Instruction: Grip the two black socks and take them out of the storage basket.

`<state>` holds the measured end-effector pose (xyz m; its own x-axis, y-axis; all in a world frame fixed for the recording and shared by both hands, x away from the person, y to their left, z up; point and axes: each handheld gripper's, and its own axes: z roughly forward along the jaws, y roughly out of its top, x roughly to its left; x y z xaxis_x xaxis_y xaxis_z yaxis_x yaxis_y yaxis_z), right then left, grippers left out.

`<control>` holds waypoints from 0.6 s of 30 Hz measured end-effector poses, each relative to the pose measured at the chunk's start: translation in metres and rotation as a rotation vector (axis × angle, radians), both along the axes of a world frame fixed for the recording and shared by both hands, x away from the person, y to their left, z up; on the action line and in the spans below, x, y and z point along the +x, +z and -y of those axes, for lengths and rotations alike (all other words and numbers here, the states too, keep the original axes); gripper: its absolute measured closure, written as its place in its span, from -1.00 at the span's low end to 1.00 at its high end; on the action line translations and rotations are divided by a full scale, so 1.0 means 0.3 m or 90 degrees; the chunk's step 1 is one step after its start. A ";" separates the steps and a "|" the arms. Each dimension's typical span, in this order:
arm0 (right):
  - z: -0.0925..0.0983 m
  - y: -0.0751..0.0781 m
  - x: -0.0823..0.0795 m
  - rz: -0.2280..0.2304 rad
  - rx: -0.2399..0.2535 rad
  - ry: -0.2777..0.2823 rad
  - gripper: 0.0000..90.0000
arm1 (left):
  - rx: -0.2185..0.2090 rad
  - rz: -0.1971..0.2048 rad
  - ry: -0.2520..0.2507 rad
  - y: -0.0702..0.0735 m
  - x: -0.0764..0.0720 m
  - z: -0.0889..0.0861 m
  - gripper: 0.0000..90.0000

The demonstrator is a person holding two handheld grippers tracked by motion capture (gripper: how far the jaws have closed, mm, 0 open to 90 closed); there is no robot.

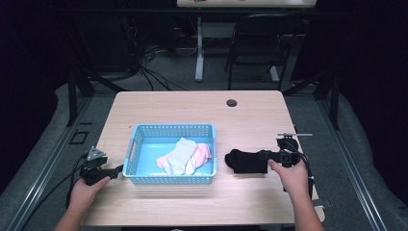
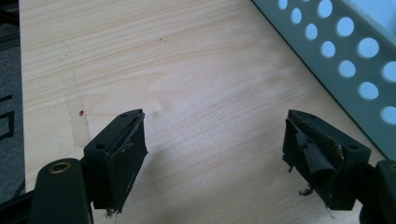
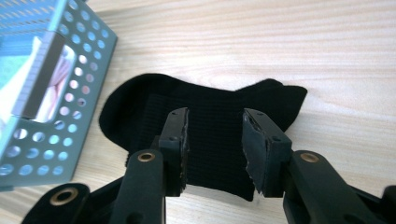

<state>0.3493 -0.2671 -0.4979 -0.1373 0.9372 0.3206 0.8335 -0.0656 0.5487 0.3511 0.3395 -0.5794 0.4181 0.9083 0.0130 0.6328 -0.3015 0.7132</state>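
Right gripper (image 3: 215, 149): jaws spread, hanging just over the black sock (image 3: 205, 126), one jaw to each side of its ribbed middle; neither pad pinches the fabric, so the sock is not held.
Black sock: directly under and ahead of the right gripper, lying flat on the tabletop (image 3: 289, 46), its rounded end pointing toward the basket (image 3: 70, 93) off to that gripper's left, near it but not touching.
Basket: blue, perforated; from the high view it sits between the two grippers, its near right corner close to the sock (image 1: 246, 161).
Already in the basket: a white sock (image 1: 179, 156) lying across a pink one (image 1: 202, 153), both on the basket floor toward the side nearer the right gripper (image 1: 269, 155).
Left gripper (image 2: 215, 154): jaws wide apart with nothing between them, bare tabletop (image 2: 187, 84) below, the basket wall (image 2: 345, 60) just beside its right jaw; in the high view it rests at the basket's left end (image 1: 113, 172).
Done, by my reading: the pale socks are sorted into the basket (image 1: 139, 144).
Left to do: the black sock looks like the last one out; it has yet to be gripped, lifted over the rim and dropped in.
Progress: I'd judge it well past halfway, one piece remaining.
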 end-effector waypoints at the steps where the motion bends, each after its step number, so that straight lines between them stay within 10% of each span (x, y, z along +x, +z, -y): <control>1: -0.004 0.003 -0.002 0.007 0.006 0.000 0.37 | 0.001 0.000 -0.001 0.000 0.000 0.000 -0.53; 18: -0.164 0.000 -0.052 0.044 -0.013 0.093 0.34 | 0.001 0.000 -0.003 0.002 -0.001 0.000 -0.53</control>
<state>0.3336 -0.2181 -0.4979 -0.2929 0.9123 0.2863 0.7940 0.0652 0.6045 0.3508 0.3396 -0.5789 0.4229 0.9061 0.0145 0.6317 -0.3062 0.7122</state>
